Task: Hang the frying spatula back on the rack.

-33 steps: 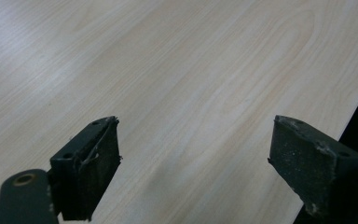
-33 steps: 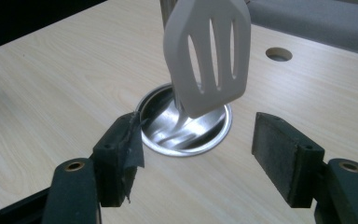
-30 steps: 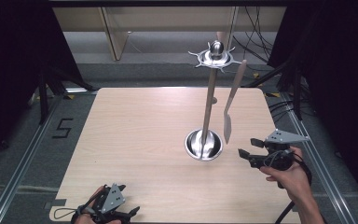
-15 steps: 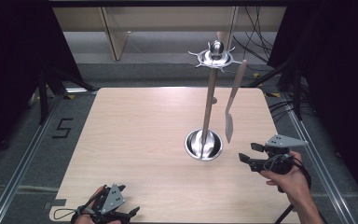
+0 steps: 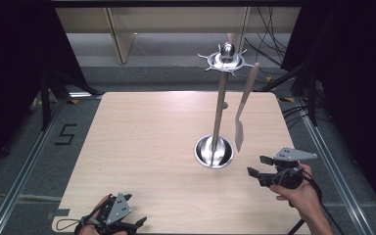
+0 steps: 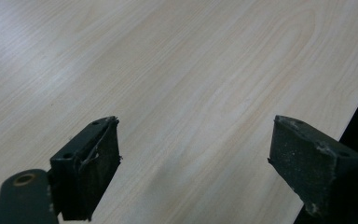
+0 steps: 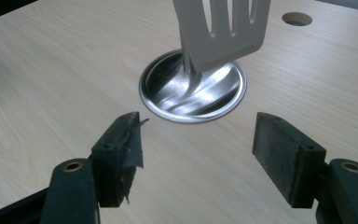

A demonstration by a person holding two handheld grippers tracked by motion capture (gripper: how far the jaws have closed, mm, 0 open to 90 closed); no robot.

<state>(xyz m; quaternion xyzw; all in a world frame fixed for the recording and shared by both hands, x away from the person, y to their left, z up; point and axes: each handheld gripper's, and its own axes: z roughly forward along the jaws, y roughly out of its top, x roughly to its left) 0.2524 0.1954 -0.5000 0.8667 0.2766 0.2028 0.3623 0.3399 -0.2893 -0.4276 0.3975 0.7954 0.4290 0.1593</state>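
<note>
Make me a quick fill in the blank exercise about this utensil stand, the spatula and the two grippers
1. The slotted spatula hangs from the ___ of the stand.
2. The right gripper has its jaws ___.
3. The left gripper is over bare ___.

Missing words: top; open; table

In the right gripper view the slotted spatula (image 7: 221, 32) is cut off by the top edge, so its handle and hanging point are out of frame. The stand's post (image 7: 189, 70) is mostly hidden behind the blade. In the high view the left tongs (image 5: 120, 223) are clipped by the bottom edge.
</note>
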